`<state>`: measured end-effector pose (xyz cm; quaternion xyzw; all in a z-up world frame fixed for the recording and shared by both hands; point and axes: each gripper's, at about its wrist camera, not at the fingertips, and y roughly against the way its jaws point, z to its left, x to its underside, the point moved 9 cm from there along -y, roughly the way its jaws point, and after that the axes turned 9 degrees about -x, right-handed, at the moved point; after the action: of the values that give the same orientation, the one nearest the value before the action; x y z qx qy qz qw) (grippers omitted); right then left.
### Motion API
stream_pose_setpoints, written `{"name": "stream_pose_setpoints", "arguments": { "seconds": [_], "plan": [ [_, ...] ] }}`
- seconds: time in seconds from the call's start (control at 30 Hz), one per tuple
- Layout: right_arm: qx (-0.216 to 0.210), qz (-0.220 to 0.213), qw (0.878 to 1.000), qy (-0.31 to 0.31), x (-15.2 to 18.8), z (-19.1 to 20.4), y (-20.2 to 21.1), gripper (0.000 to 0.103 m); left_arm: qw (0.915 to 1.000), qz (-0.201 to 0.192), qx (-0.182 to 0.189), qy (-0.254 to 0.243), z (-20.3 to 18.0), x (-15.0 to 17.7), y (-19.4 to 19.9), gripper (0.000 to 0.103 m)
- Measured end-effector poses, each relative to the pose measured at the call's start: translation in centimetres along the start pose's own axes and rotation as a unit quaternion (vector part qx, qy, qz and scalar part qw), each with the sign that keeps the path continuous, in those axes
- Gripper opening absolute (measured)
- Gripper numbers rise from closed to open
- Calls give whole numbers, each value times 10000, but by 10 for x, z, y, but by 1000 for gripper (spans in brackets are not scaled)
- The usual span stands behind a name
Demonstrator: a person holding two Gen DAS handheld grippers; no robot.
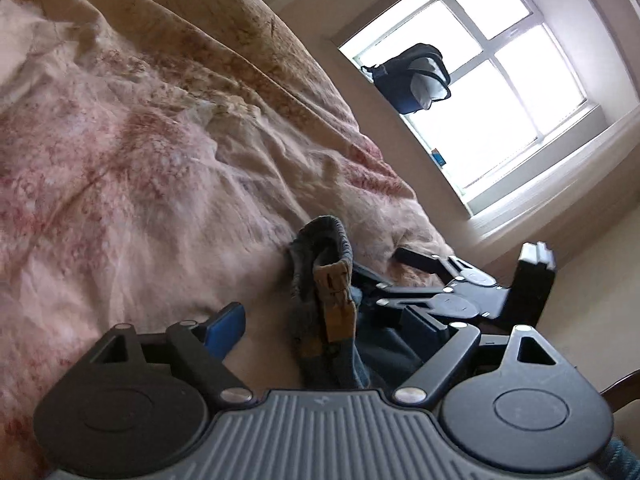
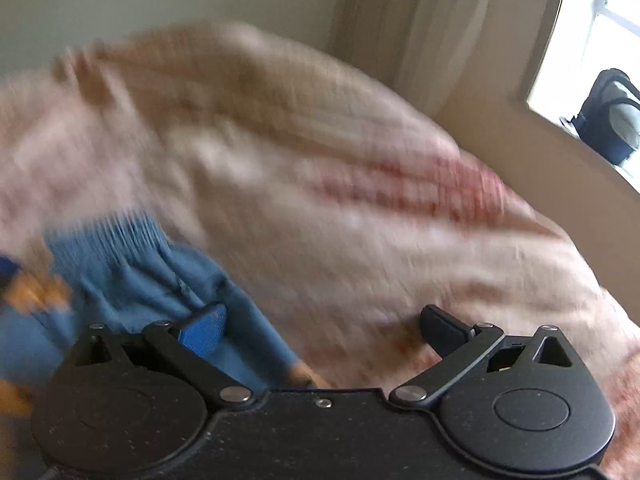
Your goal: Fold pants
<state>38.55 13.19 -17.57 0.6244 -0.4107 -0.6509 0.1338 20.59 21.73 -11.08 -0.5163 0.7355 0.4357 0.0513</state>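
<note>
Blue jeans (image 1: 320, 280) lie bunched on the bed, with the waistband and a tan leather label turned up. My left gripper (image 1: 326, 326) is open. The waistband stands between its jaws, and a gap shows beside the blue left pad (image 1: 226, 326). To the right, just past the jeans, is the black linkage of the right gripper (image 1: 460, 300). The right wrist view is blurred. There my right gripper (image 2: 324, 332) stands wide open over the bedspread. Its blue left pad (image 2: 204, 332) lies above the jeans (image 2: 132, 280), and only their edge reaches between the jaws.
A wrinkled pink floral bedspread (image 1: 160, 160) (image 2: 340, 200) covers the bed. Beyond the bed's far side is a bright window (image 1: 520, 92) with a dark bag (image 1: 412, 80) (image 2: 608, 120) on its sill. Pale curtains (image 2: 420, 40) hang beside it.
</note>
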Motion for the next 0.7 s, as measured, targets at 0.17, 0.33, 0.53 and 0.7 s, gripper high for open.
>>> {"name": "stream_pose_setpoints", "arguments": {
  "seconds": [0.17,0.33,0.53,0.7],
  "plan": [
    [165,-352,9992,-66,-12,-5,31,102,10000,-19,-43,62,1,0,0,89],
    [293,-880,9956,-131,-2,-2,105,102,9999,-75,-105,92,2,1,3,89],
    [1635,-573,9834,-535,82,-15,171,102,9992,-97,-371,-145,-4,8,4,90],
    [2145,15,9750,-575,157,5,174,102,9987,-117,-384,324,-2,5,3,94]
  ]
}}
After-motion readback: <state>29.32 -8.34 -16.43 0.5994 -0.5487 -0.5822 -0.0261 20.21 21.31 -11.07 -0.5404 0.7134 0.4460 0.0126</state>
